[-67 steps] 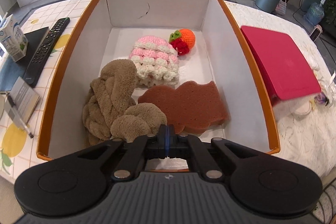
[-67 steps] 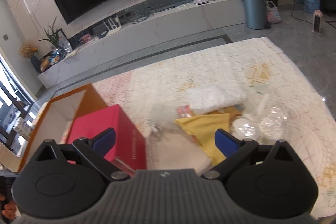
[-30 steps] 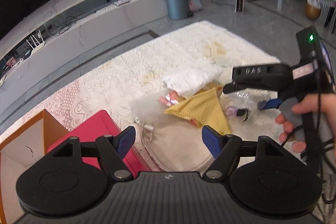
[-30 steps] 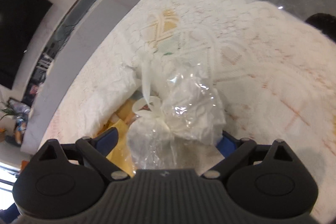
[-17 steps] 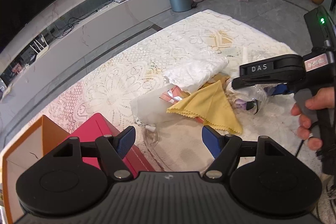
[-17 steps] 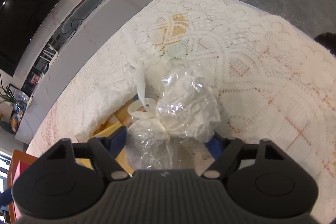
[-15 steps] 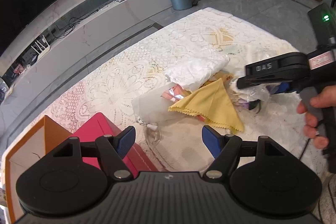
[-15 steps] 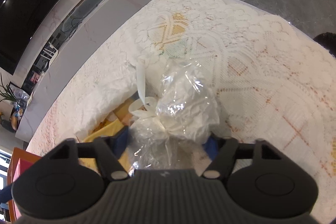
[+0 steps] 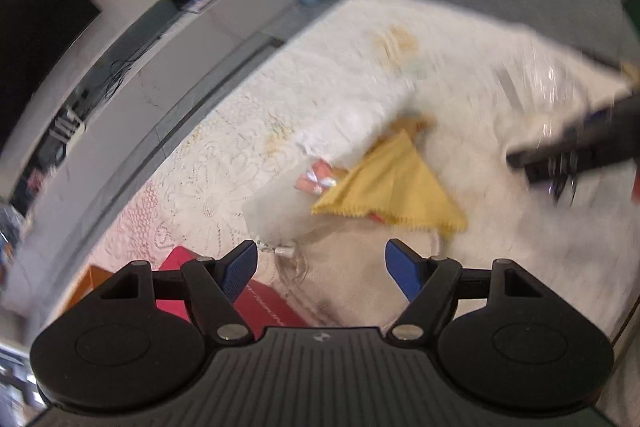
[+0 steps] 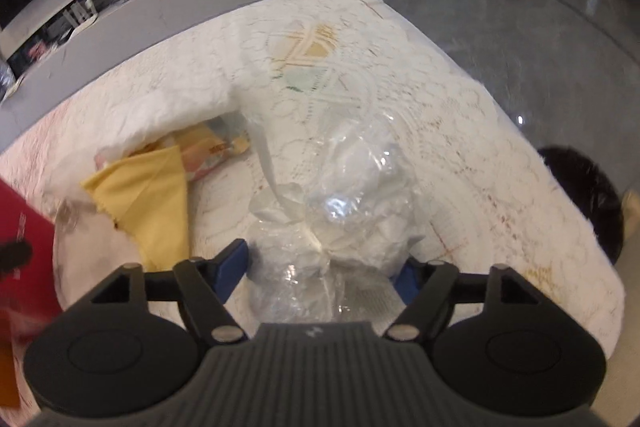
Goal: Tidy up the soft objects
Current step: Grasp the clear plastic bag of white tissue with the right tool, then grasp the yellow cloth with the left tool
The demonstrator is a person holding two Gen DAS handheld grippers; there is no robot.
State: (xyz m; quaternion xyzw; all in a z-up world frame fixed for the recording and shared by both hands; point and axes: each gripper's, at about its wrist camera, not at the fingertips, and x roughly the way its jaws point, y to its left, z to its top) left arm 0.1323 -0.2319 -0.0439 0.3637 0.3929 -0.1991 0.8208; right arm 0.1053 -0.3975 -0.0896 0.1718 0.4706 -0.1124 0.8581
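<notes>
Only the right wrist view shows the clear plastic bag (image 10: 340, 223) up close: crinkly, shiny, tied with a white ribbon, with something white and soft inside. It sits between the blue pads of the right gripper (image 10: 322, 273), whose jaws are opening. Only the left wrist view shows the left gripper (image 9: 322, 269), wide apart and empty, with the yellow cloth (image 9: 394, 187) just ahead of it.

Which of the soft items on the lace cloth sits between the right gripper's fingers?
The clear crinkly plastic bag tied with white ribbon, between the right gripper's opening jaws. The yellow cloth and white fluffy cloth lie apart on the table.
</notes>
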